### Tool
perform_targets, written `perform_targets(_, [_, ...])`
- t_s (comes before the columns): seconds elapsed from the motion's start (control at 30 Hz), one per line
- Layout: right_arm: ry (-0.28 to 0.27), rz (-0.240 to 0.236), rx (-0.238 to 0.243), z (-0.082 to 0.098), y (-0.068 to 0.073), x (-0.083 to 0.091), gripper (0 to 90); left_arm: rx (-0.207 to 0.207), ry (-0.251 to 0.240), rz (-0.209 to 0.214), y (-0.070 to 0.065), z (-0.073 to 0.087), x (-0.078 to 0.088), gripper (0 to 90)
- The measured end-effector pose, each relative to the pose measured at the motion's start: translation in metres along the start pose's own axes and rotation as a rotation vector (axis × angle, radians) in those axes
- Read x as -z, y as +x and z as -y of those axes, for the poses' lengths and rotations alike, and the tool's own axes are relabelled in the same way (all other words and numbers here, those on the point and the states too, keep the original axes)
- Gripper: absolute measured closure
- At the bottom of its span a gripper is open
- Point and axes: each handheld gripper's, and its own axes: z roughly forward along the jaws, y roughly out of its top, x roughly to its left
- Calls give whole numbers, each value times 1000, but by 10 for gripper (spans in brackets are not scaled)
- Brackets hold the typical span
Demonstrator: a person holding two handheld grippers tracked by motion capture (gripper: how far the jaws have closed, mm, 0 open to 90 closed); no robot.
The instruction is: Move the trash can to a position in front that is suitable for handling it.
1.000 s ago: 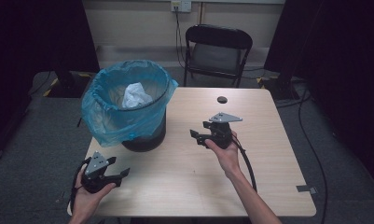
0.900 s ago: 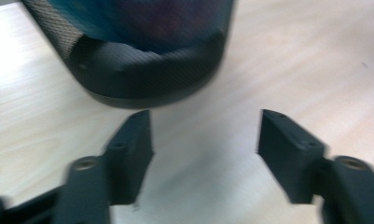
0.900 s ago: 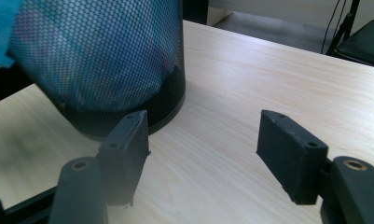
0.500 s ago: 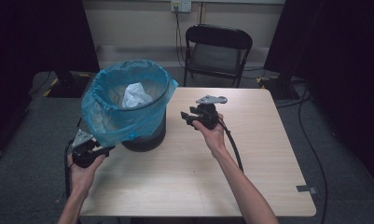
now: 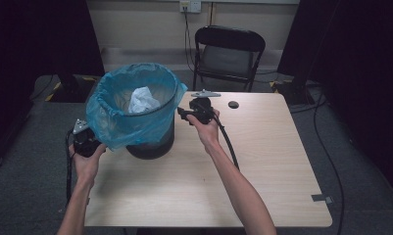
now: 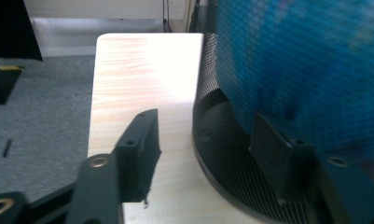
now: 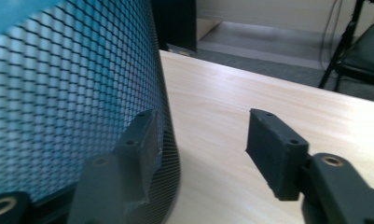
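A black mesh bin [image 5: 152, 144] lined with a blue bag [image 5: 116, 126] stands on the left half of the wooden table [image 5: 262, 161]. Crumpled white paper [image 5: 141, 100] lies inside it. My left gripper [image 5: 92, 143] is at the bin's left side, by the table's left edge, open. In the left gripper view the left gripper [image 6: 205, 126] has its right jaw against the mesh wall [image 6: 222, 154] and the bag [image 6: 306, 70]. My right gripper [image 5: 183, 114] is open beside the bin's right rim. In the right gripper view its [image 7: 203, 121] left jaw sits close against the mesh [image 7: 58, 93].
A small black round disc [image 5: 233, 104] lies on the table's far side. A black folding chair [image 5: 228, 54] stands behind the table. The right gripper's cable [image 5: 229, 142] trails along the forearm. A bit of tape [image 5: 324, 198] sticks to the right edge.
Both grippers have closed in on the bin. The left one moved forward from the table's near left to the bin's left side; the right one moved left and farther away to the bin's right rim.
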Motion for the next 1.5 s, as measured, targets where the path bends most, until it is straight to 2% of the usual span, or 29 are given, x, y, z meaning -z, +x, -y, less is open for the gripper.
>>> perform_targets(0.03, [4,16,-1,0,1,-2,372,13,-7,-9,2,-1,-2,387])
perform_targets(0.13, [-2,17,-12,-2,3,-8,354,44,-16,-20,4,-3,-5,347])
perform_targets(0.27, [-16,19,-19,-3,4,-9,392,17,-18,-18,1,-4,-4,370])
perform_targets(0.4, [-15,-27,-18,-1,1,-3,432,40,-24,37,-1,-2,-2,434])
perform_targets(0.53, [-23,-32,-12,1,-1,5,463,-13,-25,48,-12,-2,1,478])
perform_targets(0.67, [-23,-28,-3,5,-3,15,481,-16,-53,103,-22,-2,9,469])
perform_targets(0.7, [-19,-34,-3,6,-4,18,478,-34,-43,103,-25,-3,10,461])
perform_targets(0.77, [-20,-46,-2,9,-4,24,477,-53,-30,134,-31,-4,11,448])
perform_targets(0.8, [-24,-49,-2,10,-4,27,466,-50,-41,170,-34,-5,11,429])
perform_targets(0.83, [-29,-57,-3,10,-4,30,433,-42,-44,239,-37,-6,11,363])
perform_targets(0.87, [-27,-71,1,10,-3,32,366,-57,-38,237,-42,-7,10,323])
perform_targets(0.9, [-22,-81,13,10,-2,33,332,-95,-45,187,-47,-7,10,354])
perform_targets(0.93, [-17,-46,23,10,0,34,351,-114,-27,161,-48,-9,9,313])
perform_targets(0.97, [-15,-21,26,9,0,33,341,-113,-12,166,-46,-11,9,321])
perform_targets(1.0, [-18,-18,14,8,-2,33,330,-103,-18,168,-43,-11,11,346])
perform_targets(1.03, [-24,-10,-6,7,-6,32,328,-91,-22,155,-39,-11,12,331])
perform_targets(1.13, [-21,40,-18,5,-17,25,327,-60,-35,83,-23,-8,15,335])
perform_targets(1.17, [-14,55,-17,4,-20,20,322,-42,-25,58,-16,-8,12,336])
perform_targets(1.2, [-5,67,-19,3,-23,15,310,-16,-20,49,-10,-9,8,336])
perform_targets(1.3, [-1,79,-36,-3,-28,-1,280,27,-12,4,2,-13,-8,333])
perform_targets(1.4, [-6,124,-59,-12,-28,-22,270,29,19,-26,4,-22,-27,327])
perform_targets(1.43, [-10,136,-76,-14,-28,-27,270,35,32,-21,5,-25,-33,327])
perform_targets(1.5, [-20,130,-102,-16,-27,-36,322,55,36,-11,7,-28,-42,315])
